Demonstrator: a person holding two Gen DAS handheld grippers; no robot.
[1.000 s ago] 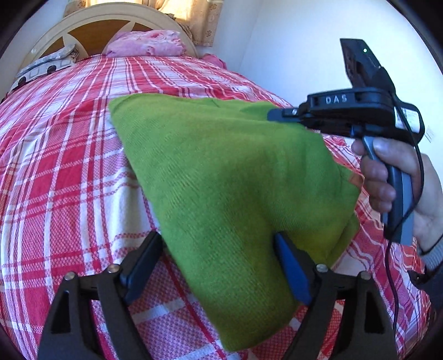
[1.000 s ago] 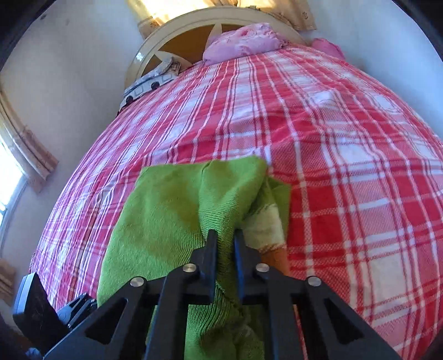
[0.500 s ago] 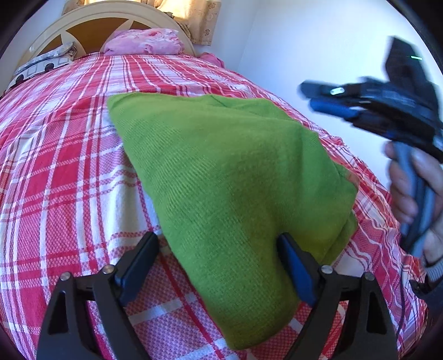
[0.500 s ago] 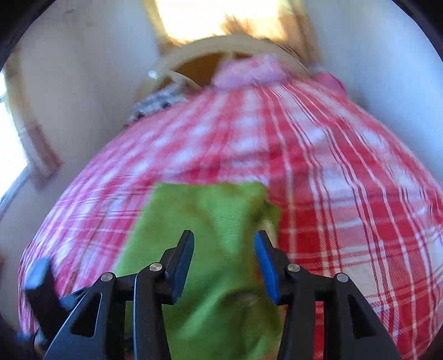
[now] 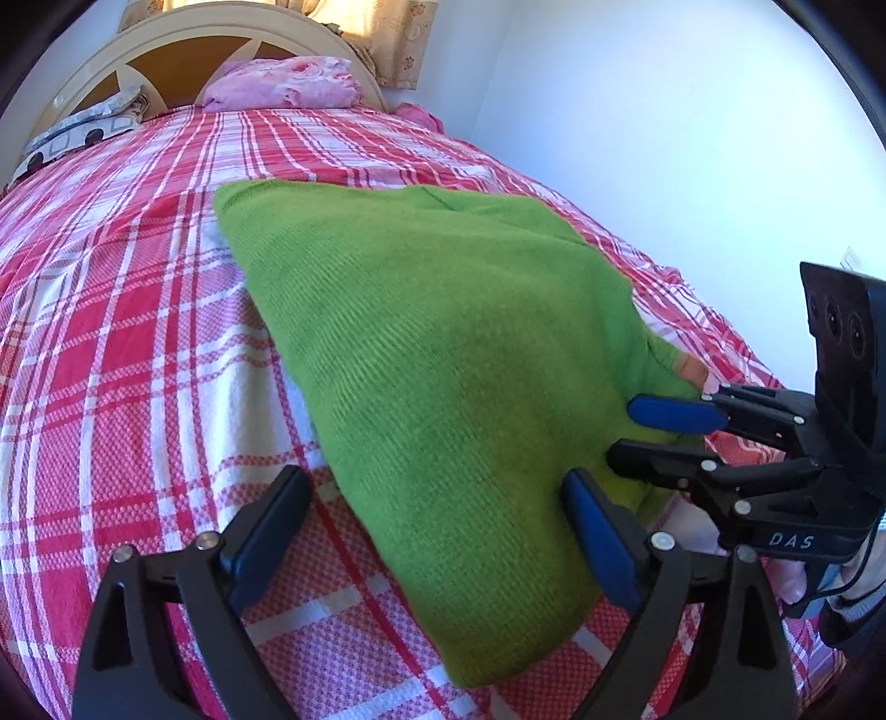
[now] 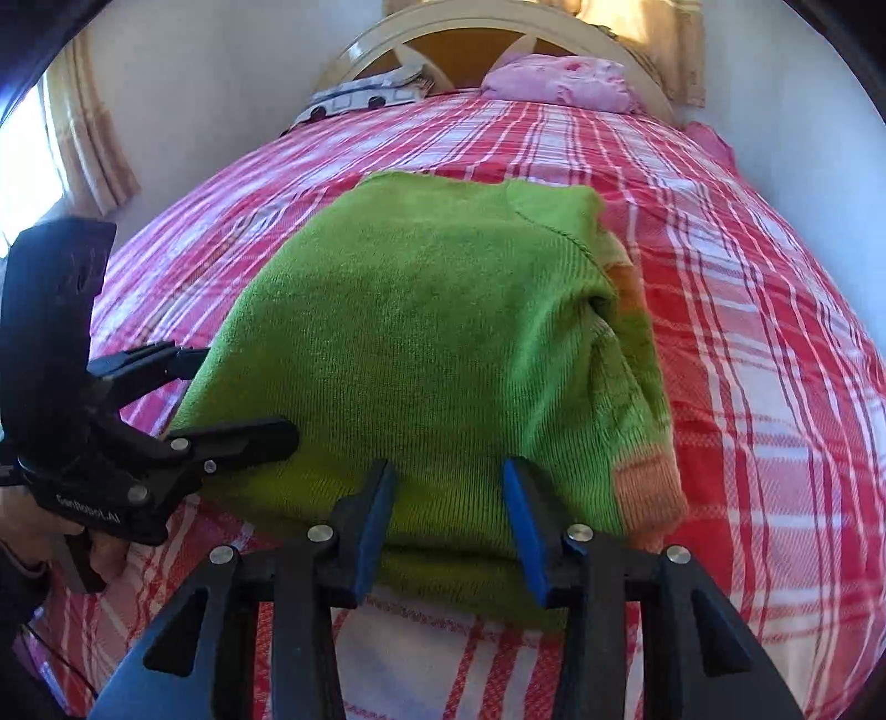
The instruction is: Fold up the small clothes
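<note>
- Lying folded on the plaid bedspread point(image 5: 138, 354) was a green knit garment point(image 5: 443, 354), its near edge toward both cameras, its far edge toward the headboard point(image 5: 183, 50)
- Orange cuff point(image 6: 648, 487) showed at the garment's right side in the right wrist view, tucked under the green top layer
- Left gripper point(image 5: 437, 531) held its jaws wide apart and opening, one finger on each side of the garment's near corner; the pads did not press the cloth
- Right gripper point(image 6: 448, 526) had its jaws part-way apart and closing slightly, set at the garment's near folded edge; green cloth showed between the blue pads point(image 6: 520, 526), with no clamp visible
- In the left wrist view the right gripper came in from the right, its blue-tipped fingers point(image 5: 675, 415) at the garment's right edge; whether they touched the cloth could not be told
- A hand point(image 6: 33, 520) gripped the left gripper's handle at the left edge of the right wrist view
- Pink pillow point(image 5: 288, 83) and patterned pillow point(image 5: 83, 130) rested against the headboard
- Curtain point(image 6: 88, 149) hung by the window on the left wall
</note>
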